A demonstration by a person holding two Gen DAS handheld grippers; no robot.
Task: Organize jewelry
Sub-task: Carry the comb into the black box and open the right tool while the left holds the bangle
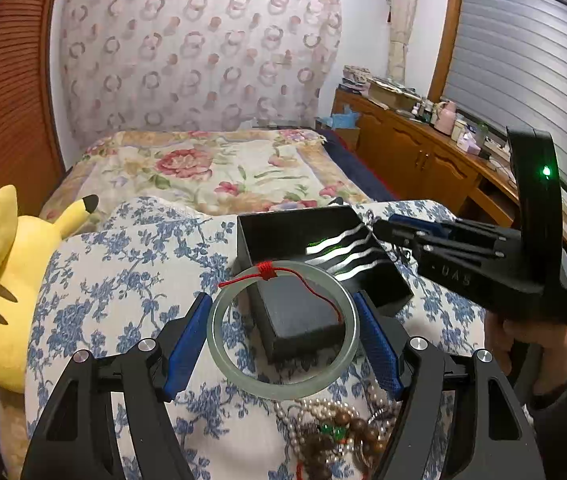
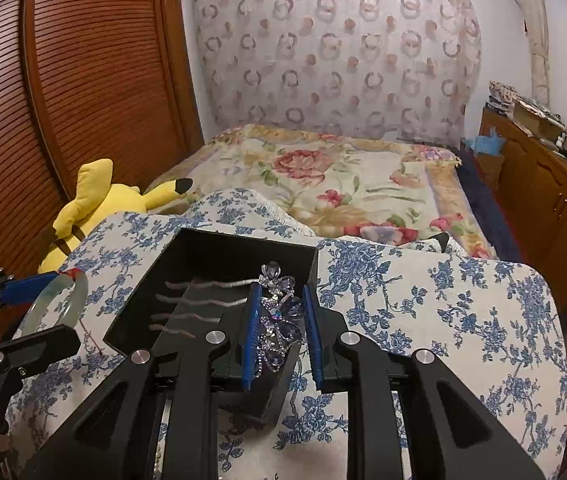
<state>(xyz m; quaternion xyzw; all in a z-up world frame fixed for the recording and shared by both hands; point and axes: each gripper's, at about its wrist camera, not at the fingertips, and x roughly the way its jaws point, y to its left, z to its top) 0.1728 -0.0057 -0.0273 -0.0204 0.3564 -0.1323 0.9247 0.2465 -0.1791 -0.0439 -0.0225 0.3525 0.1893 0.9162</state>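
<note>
A pale green bangle [image 1: 283, 330] with a red cord is being held across its width by the widely spread left gripper [image 1: 283, 336], above the near edge of the open black box [image 1: 279, 236]. A purple crystal brooch [image 2: 277, 320] is being carried over that box between the narrowly parted right gripper [image 2: 279, 336]; whether its right pad is touching cannot be told. Each piece is best being lowered squarely inside the box walls and released low, the other gripper being kept aside, since open floral cloth [image 2: 443, 300] is lying free to the right while beaded necklaces [image 1: 339, 432] are crowding the near side.
</note>
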